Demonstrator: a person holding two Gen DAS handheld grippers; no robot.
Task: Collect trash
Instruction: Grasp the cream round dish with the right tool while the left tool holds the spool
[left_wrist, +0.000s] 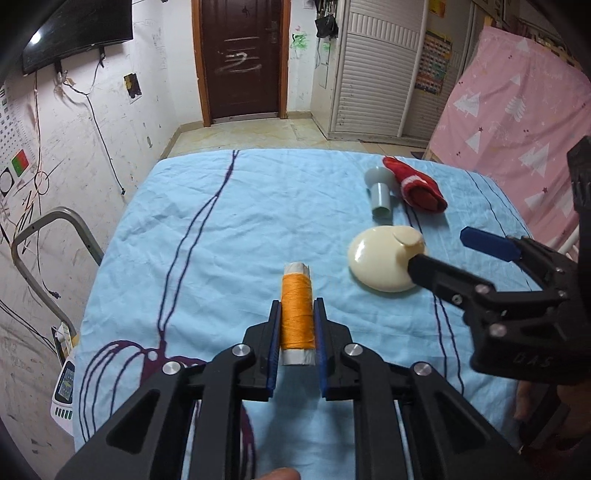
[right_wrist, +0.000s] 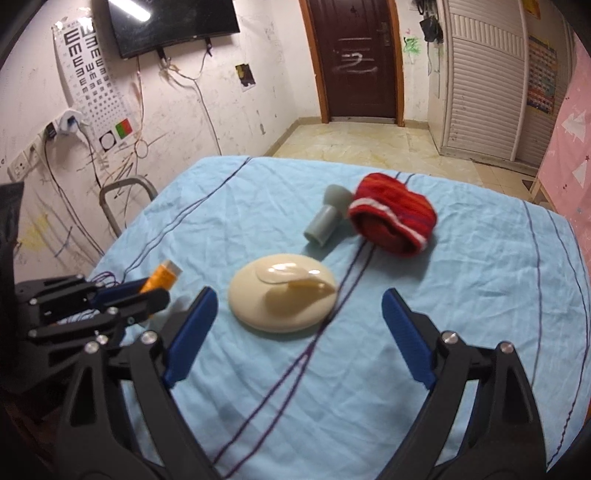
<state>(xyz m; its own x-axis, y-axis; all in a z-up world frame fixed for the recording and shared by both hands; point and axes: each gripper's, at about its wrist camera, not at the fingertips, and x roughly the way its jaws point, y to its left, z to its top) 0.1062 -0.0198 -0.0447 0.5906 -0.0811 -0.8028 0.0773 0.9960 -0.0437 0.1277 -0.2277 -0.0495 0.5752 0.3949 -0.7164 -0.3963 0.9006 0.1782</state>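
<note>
Spool of orange thread (left_wrist: 296, 311) is clamped between the blue pads of your left hand-held gripper (left_wrist: 297, 306), lengthwise along the fingers, white core ends sticking out front and back. It sits low over the light blue sheet on the bench (left_wrist: 258, 206); I can't tell whether it touches the sheet.

Your right hand-held gripper (right_wrist: 299, 299) is spread wide with nothing between the pads. The cream round lid-like piece (right_wrist: 282, 297) lies on the sheet just ahead of its fingertips; in the left wrist view one right finger overlaps its edge, contact unclear.

Beyond the cream piece, a grey plastic tube with a flared end (right_wrist: 327, 218) lies on its side, and the red knitted cloth with a white stripe (right_wrist: 393, 218) is bunched up just beside it, touching or nearly so.
</note>
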